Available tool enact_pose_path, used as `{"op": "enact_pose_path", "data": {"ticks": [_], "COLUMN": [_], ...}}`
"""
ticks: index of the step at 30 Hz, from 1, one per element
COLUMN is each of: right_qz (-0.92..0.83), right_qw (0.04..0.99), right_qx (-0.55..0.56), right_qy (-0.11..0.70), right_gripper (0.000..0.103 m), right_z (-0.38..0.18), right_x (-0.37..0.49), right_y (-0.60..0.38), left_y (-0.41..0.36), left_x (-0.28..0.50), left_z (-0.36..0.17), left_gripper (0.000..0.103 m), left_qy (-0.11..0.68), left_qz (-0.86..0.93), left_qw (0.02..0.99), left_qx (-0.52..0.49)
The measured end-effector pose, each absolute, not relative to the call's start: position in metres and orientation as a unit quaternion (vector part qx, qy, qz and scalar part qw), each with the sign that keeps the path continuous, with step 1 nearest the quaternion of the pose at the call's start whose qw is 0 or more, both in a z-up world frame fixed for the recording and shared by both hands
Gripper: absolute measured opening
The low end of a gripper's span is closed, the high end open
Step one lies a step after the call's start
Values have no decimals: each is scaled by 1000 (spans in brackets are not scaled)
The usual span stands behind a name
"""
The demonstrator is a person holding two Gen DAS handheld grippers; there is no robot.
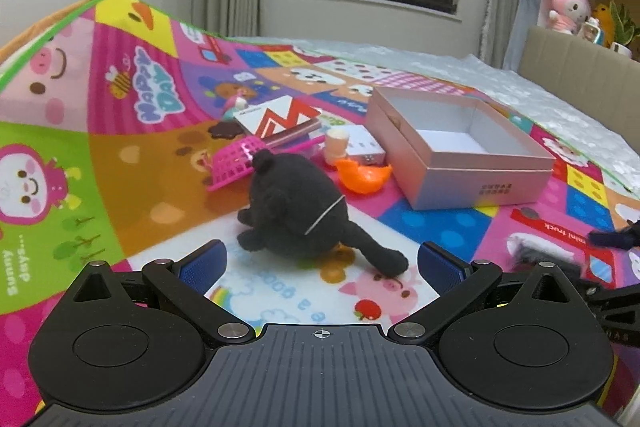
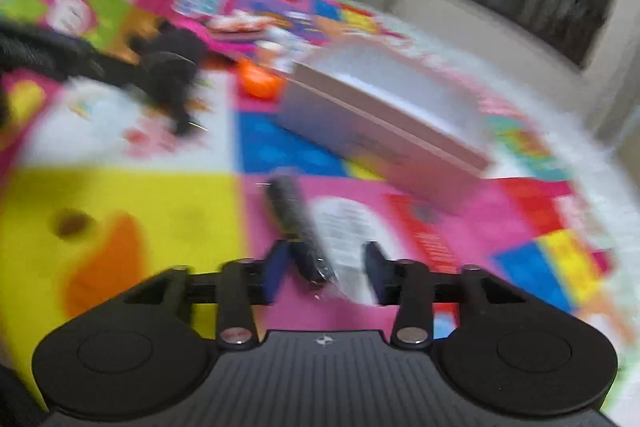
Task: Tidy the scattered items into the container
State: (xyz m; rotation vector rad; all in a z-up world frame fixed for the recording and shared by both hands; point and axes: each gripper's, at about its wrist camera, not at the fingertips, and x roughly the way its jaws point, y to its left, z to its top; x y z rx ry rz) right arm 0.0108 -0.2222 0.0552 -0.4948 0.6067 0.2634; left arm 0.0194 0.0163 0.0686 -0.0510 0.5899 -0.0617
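An open pink box (image 1: 460,151) with a white inside sits on the colourful play mat; it also shows in the right wrist view (image 2: 380,115). A black plush toy (image 1: 304,215) lies just ahead of my open left gripper (image 1: 322,259), between but beyond its blue fingertips. Behind it lie a pink basket (image 1: 236,161), a red-and-white booklet (image 1: 280,117), a small cup (image 1: 337,143) and an orange duck (image 1: 362,175). My right gripper (image 2: 326,269) is open around a dark wrapped stick-shaped item (image 2: 298,227) on the mat. The right view is blurred.
The play mat (image 1: 120,155) covers a bed with a white quilt (image 1: 520,87) at the far side. A beige headboard (image 1: 580,71) with plush toys (image 1: 564,3) stands at the right. The other gripper shows at the right edge (image 1: 612,239).
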Motion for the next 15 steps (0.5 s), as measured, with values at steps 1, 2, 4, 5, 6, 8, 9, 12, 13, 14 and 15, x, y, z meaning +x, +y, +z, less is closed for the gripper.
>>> {"op": "enact_pose_path", "data": {"ticks": [1, 2, 4, 5, 6, 8, 9, 12, 13, 14, 15], "right_qz": [99, 79, 62, 57, 49, 37, 36, 40, 43, 43, 40], "right_qw": [921, 923, 934, 939, 945, 954, 957, 962, 961, 960, 960], "right_qx": [-253, -257, -217, -193, -167, -125, -106, -66, -61, -62, -64], "right_qy": [281, 275, 276, 277, 277, 270, 266, 263, 265, 268, 269], "right_gripper": [60, 61, 65, 70, 75, 81, 84, 87, 87, 87, 87], "right_z": [54, 55, 60, 63, 66, 70, 71, 71, 68, 66, 66], "right_x": [9, 8, 9, 10, 11, 10, 10, 5, 4, 3, 3], "right_y": [-223, -225, -230, -233, -234, -235, -236, -243, -243, -245, -246], "left_y": [17, 18, 20, 21, 21, 19, 17, 13, 11, 10, 8], "left_x": [19, 19, 17, 16, 16, 17, 18, 18, 17, 17, 18], "left_z": [68, 68, 67, 65, 64, 60, 59, 60, 61, 61, 61], "left_gripper": [103, 103, 103, 103, 103, 103, 103, 103, 103, 103, 103], "left_qy": [291, 291, 293, 295, 299, 309, 314, 313, 310, 308, 308], "left_qz": [-28, -25, -23, -24, -25, -25, -23, -24, -26, -29, -31], "left_qw": [956, 956, 955, 955, 953, 950, 949, 949, 950, 951, 951], "left_qx": [-26, -26, -31, -34, -35, -30, -24, -14, -14, -13, -12]}}
